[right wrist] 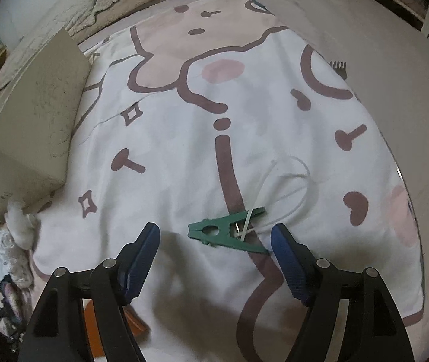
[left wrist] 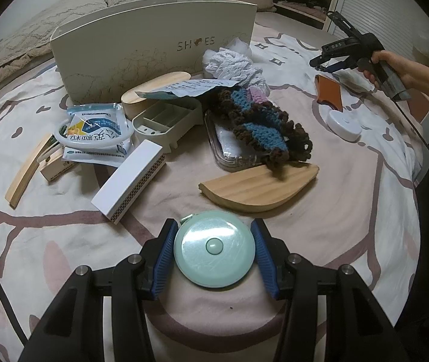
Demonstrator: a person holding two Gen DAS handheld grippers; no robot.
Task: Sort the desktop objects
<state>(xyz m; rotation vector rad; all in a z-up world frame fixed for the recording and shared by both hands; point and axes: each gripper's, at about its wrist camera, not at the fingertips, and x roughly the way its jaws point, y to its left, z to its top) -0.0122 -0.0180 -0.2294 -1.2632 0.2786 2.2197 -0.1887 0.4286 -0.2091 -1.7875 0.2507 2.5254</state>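
My left gripper (left wrist: 213,246) is shut on a round mint-green tape measure (left wrist: 214,249), its blue pads pressing both sides just above the patterned bedspread. My right gripper (right wrist: 216,250) stands open over the white part of the bedspread, nothing touching its pads. A green clothes peg (right wrist: 229,233) with a white cable tie (right wrist: 278,193) looped through it lies on the cloth between and just beyond the fingertips. In the left wrist view the right gripper (left wrist: 332,60) is far right, held by a hand (left wrist: 395,66).
A cream shoe box (left wrist: 154,48) stands at the back, also seen in the right wrist view (right wrist: 33,126). Before it lie a crocheted scarf (left wrist: 262,123), a wooden half-round board (left wrist: 259,188), a white matchbox-like box (left wrist: 130,181), sachets (left wrist: 96,132), a soap tray (left wrist: 166,120) and a white round disc (left wrist: 342,125).
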